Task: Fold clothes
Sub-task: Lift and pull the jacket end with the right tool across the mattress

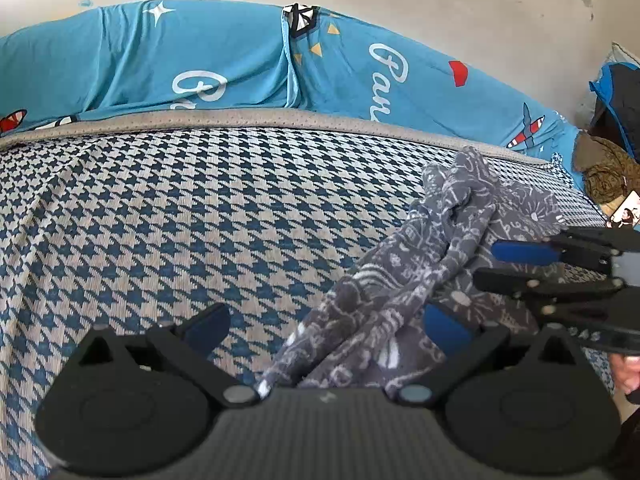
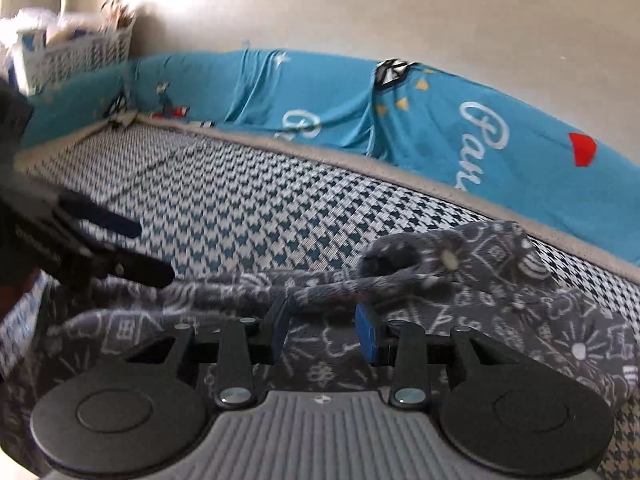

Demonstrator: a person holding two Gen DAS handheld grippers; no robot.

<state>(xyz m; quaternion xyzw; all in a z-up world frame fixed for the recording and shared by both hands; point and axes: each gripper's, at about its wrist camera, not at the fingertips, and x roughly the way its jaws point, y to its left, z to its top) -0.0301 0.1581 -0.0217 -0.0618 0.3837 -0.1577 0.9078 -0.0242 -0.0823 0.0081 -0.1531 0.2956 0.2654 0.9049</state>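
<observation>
Hovering low over a grey garment (image 1: 400, 292) printed with white doodles, left gripper (image 1: 328, 326) spread wide, blue pads well apart, one pad over the houndstooth bed cover (image 1: 200, 208), the other above the cloth, nothing clamped between them. Lying bunched in long twisted folds on the right part of the bed, running from just under the near jaws away toward the grey piped edge (image 1: 240, 118) of the cover. Seen from the other wrist: right gripper (image 2: 326, 330) partly open, blue pads a modest gap apart with garment (image 2: 460, 308) fabric lying beneath and between them; pressing on the cloth or not, cannot tell through the blur. Reaching in from the left of that view, left gripper (image 2: 132, 248) above a strip of the same fabric. Entering from the right edge of the left view, right gripper (image 1: 516, 264) over the crumpled heap. Farther back, a bright blue sheet (image 1: 240, 64) draped against the wall, printed with stars, triangles, red-and-white planes and white cursive lettering, legible only in part as "Pa…". Beyond, at far left in the right view, a white latticed basket (image 2: 80, 56) with blurred contents. At the far right edge of the left view, a small photo card (image 1: 624, 212), no text readable.
</observation>
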